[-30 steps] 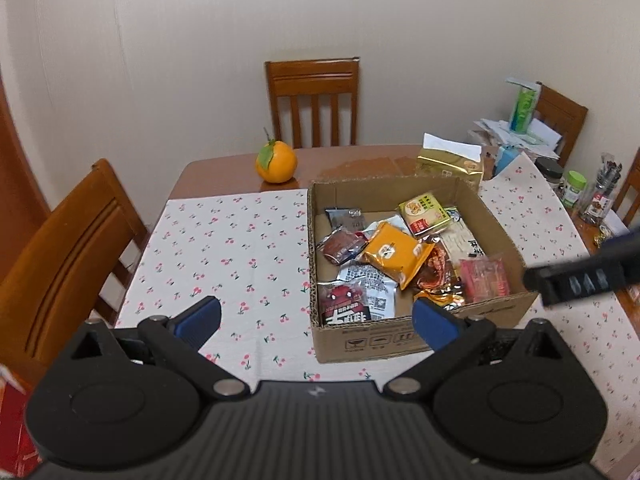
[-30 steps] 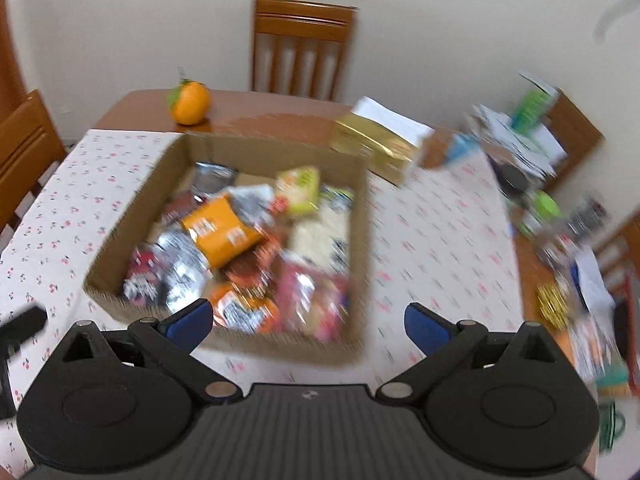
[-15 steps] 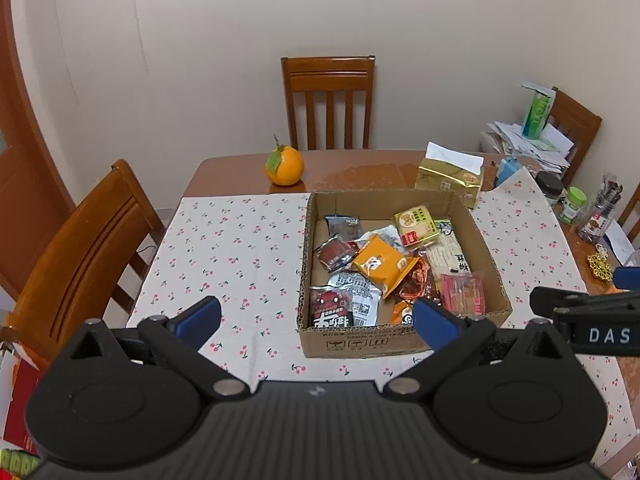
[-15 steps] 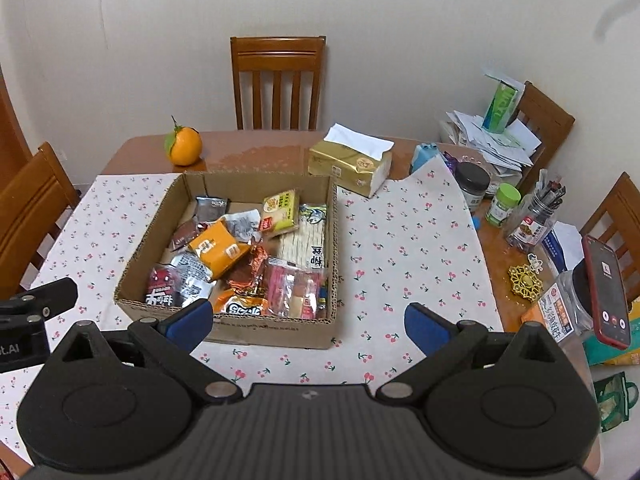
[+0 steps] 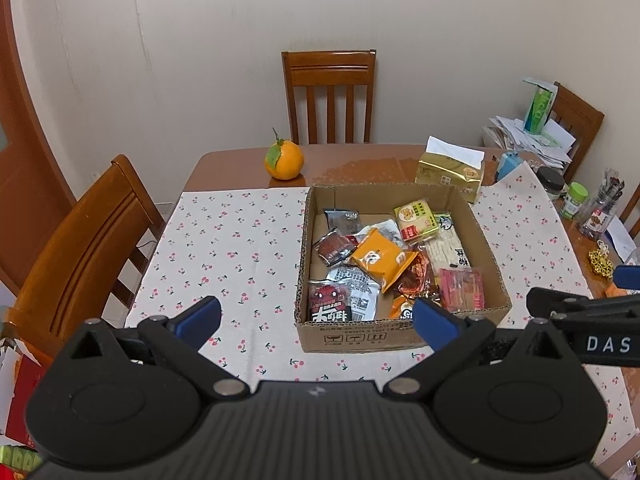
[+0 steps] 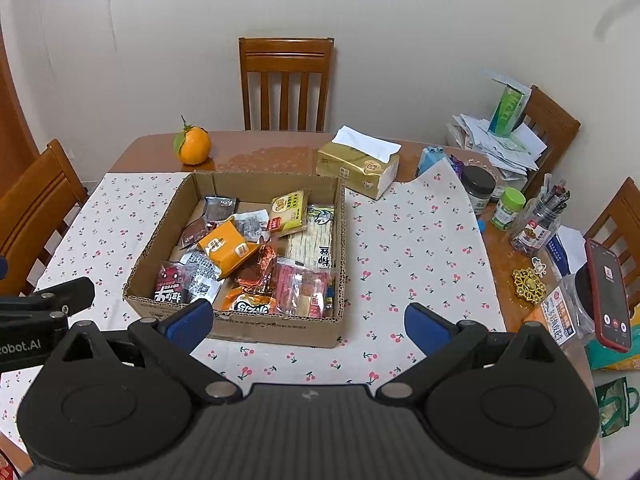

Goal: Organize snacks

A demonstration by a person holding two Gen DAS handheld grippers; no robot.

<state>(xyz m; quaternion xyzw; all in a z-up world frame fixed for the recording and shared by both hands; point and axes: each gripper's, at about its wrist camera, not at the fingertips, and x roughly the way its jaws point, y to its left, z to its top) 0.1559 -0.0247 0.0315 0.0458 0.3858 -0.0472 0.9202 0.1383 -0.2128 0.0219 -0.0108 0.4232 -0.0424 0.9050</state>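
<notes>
We count 1 cardboard box [image 6: 240,326] w/ approx. 10 snack packets [image 6: 226,249] in it, exact no. unclear since they overlap. Far side: 1 orange [image 6: 193,145], 1 tissue pack [image 6: 356,168]. 4 wooden chairs [image 6: 286,80] around. Right: 1 phone [image 6: 608,294], 3 jars [image 6: 478,188].

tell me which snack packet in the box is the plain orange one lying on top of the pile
The orange packet in the middle of the cardboard box, resting tilted across the silver and red wrappers. The others are black, red, yellow or clear.
</notes>
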